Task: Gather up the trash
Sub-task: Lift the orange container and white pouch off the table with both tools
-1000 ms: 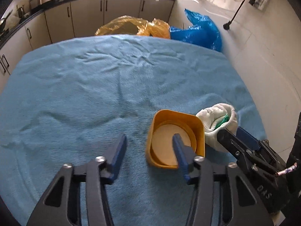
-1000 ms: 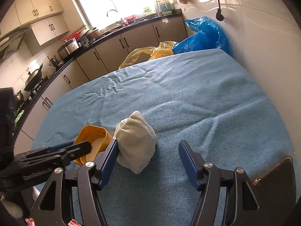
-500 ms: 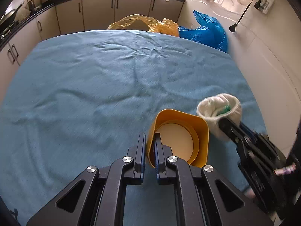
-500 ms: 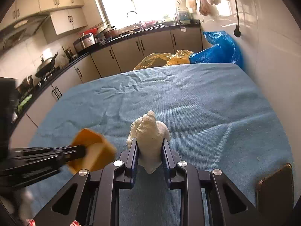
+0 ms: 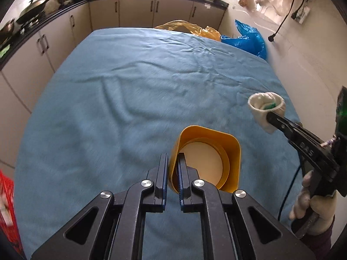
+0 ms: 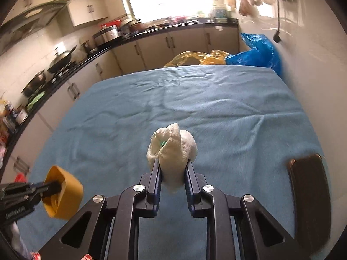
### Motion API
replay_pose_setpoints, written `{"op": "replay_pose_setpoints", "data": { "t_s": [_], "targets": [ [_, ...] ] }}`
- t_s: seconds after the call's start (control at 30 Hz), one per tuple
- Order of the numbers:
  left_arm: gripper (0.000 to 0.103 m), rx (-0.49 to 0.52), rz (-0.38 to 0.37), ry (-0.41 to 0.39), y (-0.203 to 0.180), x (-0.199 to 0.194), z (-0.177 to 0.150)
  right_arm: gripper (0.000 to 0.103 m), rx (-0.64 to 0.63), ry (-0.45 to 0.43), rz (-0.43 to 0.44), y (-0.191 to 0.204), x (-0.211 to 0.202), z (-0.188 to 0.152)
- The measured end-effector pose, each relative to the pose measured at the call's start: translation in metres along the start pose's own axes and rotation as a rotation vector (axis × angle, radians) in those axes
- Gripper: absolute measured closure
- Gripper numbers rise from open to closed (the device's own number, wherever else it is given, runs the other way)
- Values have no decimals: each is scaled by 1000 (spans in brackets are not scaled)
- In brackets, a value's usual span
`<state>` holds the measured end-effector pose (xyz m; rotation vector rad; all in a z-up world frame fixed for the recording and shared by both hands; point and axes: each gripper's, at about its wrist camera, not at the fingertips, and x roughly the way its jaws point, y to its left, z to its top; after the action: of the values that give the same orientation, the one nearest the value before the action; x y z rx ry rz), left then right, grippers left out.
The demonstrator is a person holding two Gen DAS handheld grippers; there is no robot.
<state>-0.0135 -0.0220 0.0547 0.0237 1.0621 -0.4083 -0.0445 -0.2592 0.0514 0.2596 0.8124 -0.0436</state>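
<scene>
A yellow square tub (image 5: 225,143) with a pale disc inside hangs tilted above the blue cloth. My left gripper (image 5: 172,159) is shut on its left wall. In the right wrist view the tub (image 6: 69,195) and left gripper (image 6: 53,187) show at the lower left. A white cloth bundle (image 6: 175,147) with something green in its mouth is pinched between the pads of my right gripper (image 6: 172,168), whose jaws are still closing on it. The left wrist view shows that bundle (image 5: 265,106) lifted at the right, on the right gripper (image 5: 271,117).
A blue cloth (image 5: 130,86) covers the table. Behind its far edge lie a yellow plastic bag (image 5: 184,27) and a blue bag (image 5: 249,36). A dark flat object (image 6: 308,192) rests near the right edge. A red crate (image 5: 6,205) is at the left. A gloved hand (image 5: 312,208) holds the right gripper.
Both grippers went from open to shut, the left on the tub's wall and the right on the bundle. Both things have risen off the cloth and been drawn back from the far edge.
</scene>
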Motion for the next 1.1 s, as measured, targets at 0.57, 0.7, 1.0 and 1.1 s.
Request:
{"op": "replay_pose_setpoints", "data": {
  "t_s": [0.57, 0.7, 1.0, 1.1],
  "targets": [
    [90, -127, 43, -9, 76, -43, -109, 50, -58, 99, 79, 56, -55, -119],
    [74, -97, 66, -28, 74, -40, -112, 45, -70, 69, 41, 62, -52, -116],
    [65, -82, 82, -103, 67, -38, -120, 40, -66, 42, -11, 71, -41, -112],
    [65, -81, 105, -116, 63, -39, -124, 40, -68, 33, -43, 76, -42, -115]
  ]
}}
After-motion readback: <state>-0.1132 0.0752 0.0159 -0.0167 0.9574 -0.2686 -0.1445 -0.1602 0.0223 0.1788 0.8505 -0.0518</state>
